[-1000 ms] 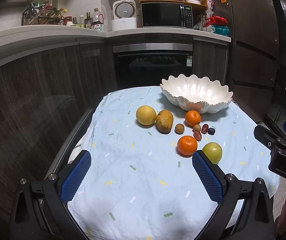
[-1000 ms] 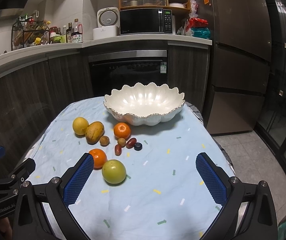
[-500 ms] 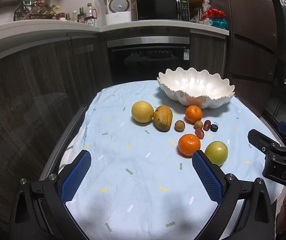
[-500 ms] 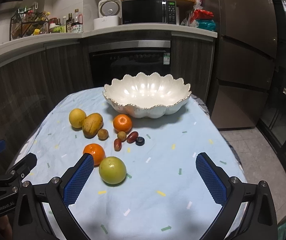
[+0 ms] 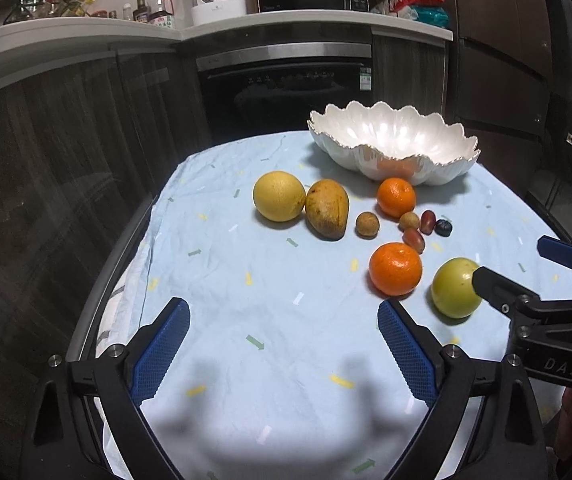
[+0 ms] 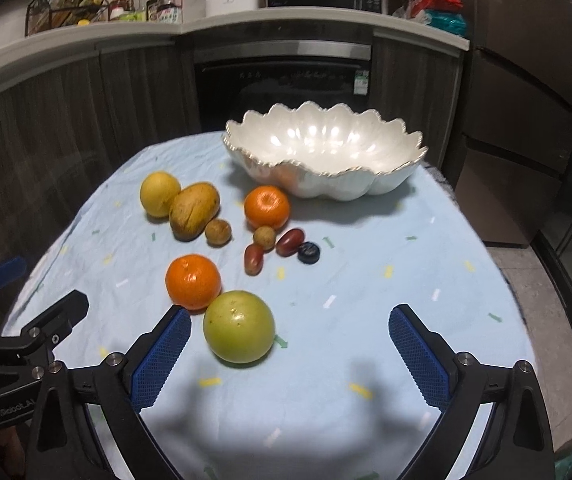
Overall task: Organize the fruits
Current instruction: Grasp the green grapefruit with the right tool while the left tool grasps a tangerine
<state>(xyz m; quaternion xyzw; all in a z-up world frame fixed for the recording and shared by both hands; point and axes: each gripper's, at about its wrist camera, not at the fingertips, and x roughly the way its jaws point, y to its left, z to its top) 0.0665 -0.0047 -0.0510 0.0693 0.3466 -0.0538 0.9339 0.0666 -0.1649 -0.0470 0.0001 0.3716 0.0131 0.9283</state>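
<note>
Left gripper (image 5: 282, 350): jaws spread wide, holding nothing; it hovers at the lower centre of the left wrist view over bare tablecloth (image 5: 246, 280).
Right gripper (image 6: 290, 354): jaws spread wide, nothing clasped; the green apple (image 6: 239, 326) lies just ahead of the gap, nearer its left blue pad (image 6: 162, 354), no contact visible.
Bowl (image 6: 326, 184): white scalloped dish at the upper centre of the right wrist view, near the far table edge; its long axis runs left to right.
Fruit cluster: 2 oranges (image 6: 193, 281) (image 6: 267, 206), a yellow round citrus (image 6: 160, 193) touching a mango (image 6: 194, 211), 2 small brown fruits (image 6: 218, 232) (image 6: 264, 237), 2 red oblong fruits (image 6: 254, 259) (image 6: 290, 241), 1 dark berry (image 6: 309, 252); all lie left of centre, in front of the bowl.
Mango axis: in the right wrist view it slants from lower left to upper right.
Apple and near orange: touching or just beside each other.
Open room: bare cloth fills the right half of the right wrist view up to the table's curved right edge, and the lower left of the left wrist view.
Edges: in the left wrist view the cloth hangs over the table's left rim (image 5: 98, 288).
</note>
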